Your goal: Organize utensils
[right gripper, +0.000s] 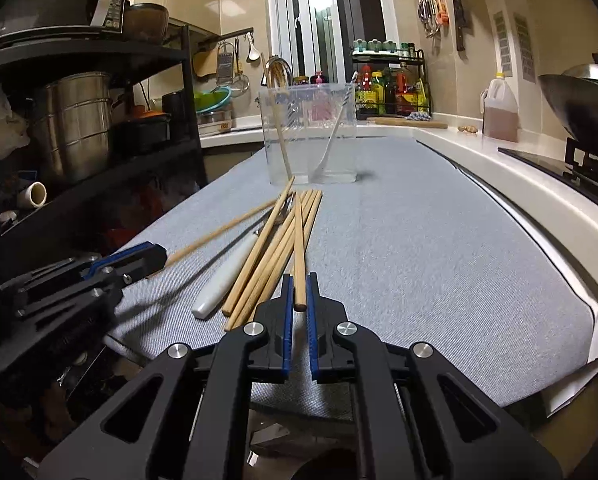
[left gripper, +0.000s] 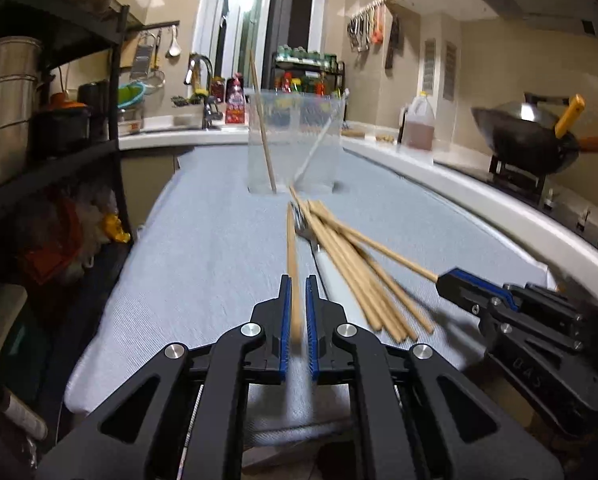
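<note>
A clear plastic holder [left gripper: 295, 140] [right gripper: 311, 136] stands at the far end of the grey cloth, with one chopstick and a white spoon in it. A pile of wooden chopsticks [left gripper: 363, 272] [right gripper: 275, 248] lies over a white-handled fork [right gripper: 223, 280] in mid cloth. My left gripper [left gripper: 298, 284] is shut on one chopstick [left gripper: 291, 248]; it also shows in the right wrist view [right gripper: 155, 256]. My right gripper [right gripper: 299, 284] is shut on another chopstick [right gripper: 299, 240]; it also shows in the left wrist view [left gripper: 445, 278].
A black rack [right gripper: 99, 120] with steel pots lines the left side. A white counter [right gripper: 539, 196] curves along the right, bearing a wok [left gripper: 531, 136] on a stove and an oil jug [right gripper: 499, 108]. A sink and sauce bottles [right gripper: 387, 88] stand behind the holder.
</note>
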{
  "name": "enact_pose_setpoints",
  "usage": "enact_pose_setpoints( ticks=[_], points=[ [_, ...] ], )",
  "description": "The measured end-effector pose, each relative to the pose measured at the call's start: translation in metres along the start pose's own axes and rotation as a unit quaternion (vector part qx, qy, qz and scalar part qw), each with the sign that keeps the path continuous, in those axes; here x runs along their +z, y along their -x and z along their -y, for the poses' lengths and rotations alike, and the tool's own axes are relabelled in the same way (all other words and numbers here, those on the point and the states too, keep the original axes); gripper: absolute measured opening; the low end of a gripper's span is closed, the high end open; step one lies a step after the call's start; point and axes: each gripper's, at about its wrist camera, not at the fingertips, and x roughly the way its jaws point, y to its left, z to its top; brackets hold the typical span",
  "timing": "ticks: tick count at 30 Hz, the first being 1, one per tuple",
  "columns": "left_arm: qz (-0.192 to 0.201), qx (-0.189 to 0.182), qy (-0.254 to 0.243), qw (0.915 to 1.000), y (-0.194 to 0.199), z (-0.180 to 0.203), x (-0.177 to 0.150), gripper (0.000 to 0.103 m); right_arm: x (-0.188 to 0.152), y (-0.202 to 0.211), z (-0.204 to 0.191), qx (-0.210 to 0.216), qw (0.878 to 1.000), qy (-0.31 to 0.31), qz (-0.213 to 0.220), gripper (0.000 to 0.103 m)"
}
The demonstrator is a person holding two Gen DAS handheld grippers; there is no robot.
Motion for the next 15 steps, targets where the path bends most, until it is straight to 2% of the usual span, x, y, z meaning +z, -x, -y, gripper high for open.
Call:
enact_pose_setpoints(
  ticks=[7,15],
  points=[
    [0.042,-0.003,-0.014,0.999,0.017,0.002,0.038,0.005,0.024,0.015,0.002,0.0,0.999,0.0,0.033,0.007],
    [0.056,-0.015,-0.017,0.9982,0.021,-0.003,0.068,0.0,0.058,0.024,0.004,0.005,0.998,-0.006,0.06,0.007]
  ],
)
